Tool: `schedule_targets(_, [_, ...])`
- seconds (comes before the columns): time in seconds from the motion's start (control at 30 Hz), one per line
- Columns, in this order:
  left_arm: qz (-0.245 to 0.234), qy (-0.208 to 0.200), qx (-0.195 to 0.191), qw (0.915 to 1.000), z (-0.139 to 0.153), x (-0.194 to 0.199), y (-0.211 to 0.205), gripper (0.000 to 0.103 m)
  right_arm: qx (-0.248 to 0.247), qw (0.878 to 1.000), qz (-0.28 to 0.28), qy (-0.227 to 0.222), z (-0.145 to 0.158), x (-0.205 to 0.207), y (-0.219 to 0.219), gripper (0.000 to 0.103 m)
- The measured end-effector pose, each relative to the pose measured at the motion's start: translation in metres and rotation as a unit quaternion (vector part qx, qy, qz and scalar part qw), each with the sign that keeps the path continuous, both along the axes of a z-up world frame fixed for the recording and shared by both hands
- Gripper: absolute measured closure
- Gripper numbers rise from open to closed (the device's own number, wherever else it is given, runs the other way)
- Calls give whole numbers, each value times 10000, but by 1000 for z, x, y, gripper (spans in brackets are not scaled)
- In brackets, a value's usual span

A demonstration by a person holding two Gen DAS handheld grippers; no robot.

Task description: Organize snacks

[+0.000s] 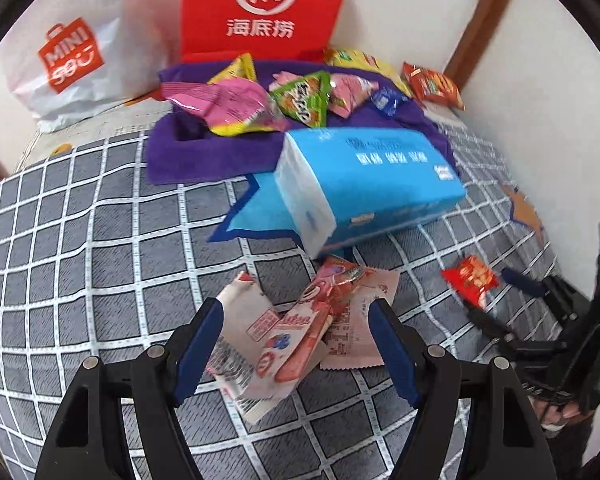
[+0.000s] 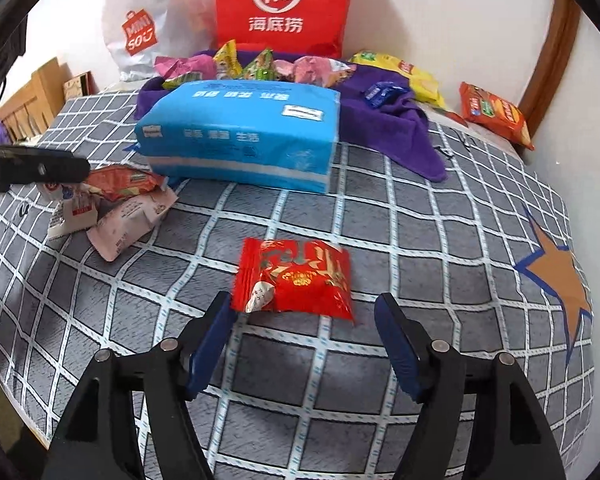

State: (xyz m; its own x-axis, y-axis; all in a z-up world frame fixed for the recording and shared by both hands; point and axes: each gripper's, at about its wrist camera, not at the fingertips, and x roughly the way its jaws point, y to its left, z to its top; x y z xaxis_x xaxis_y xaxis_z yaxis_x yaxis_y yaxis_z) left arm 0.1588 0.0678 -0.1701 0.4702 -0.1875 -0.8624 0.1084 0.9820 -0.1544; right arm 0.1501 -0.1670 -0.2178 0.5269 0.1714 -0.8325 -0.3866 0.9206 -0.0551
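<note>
My left gripper is open just above a small pile of pink and white snack packets on the checked cloth; the packets lie between its fingers. The same pile shows in the right wrist view. My right gripper is open and empty, its fingers just short of a red snack packet lying flat. That red packet also shows in the left wrist view, with the right gripper beside it. More snacks are heaped on a purple towel at the back.
A blue tissue pack lies mid-cloth between the pile and the towel. A red Haidilao bag and a white Miniso bag stand against the wall. Yellow and orange packets lie at the back right.
</note>
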Motion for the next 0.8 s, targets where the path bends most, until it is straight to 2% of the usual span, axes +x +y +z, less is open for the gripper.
schedule_targets(0.17, [-50, -6, 266, 9996, -10, 3, -8, 34, 299, 9993, -207, 89, -2, 8, -6, 30])
schedule_targets(0.27, [-138, 23, 333, 9993, -15, 4, -10, 45, 430, 9987, -253, 110, -3, 13, -6, 30])
schedule_targets(0.33, [-145, -36, 503, 9986, -16, 4, -11, 58, 502, 9983, -270, 132, -4, 17, -4, 30])
schedule_targets(0.5, [-368, -208, 443, 9981, -11, 1, -16, 68, 514, 9982, -203, 249, -8, 25, 3, 30])
schedule_targets(0.67, [-613, -239, 672, 9956, -16, -1, -30, 70, 805, 9956, -268, 394, -10, 31, 2, 30])
schedule_targets(0.8, [-614, -145, 505, 9967, -21, 3, -31, 68, 928, 9935, -413, 505, -14, 37, 0, 30])
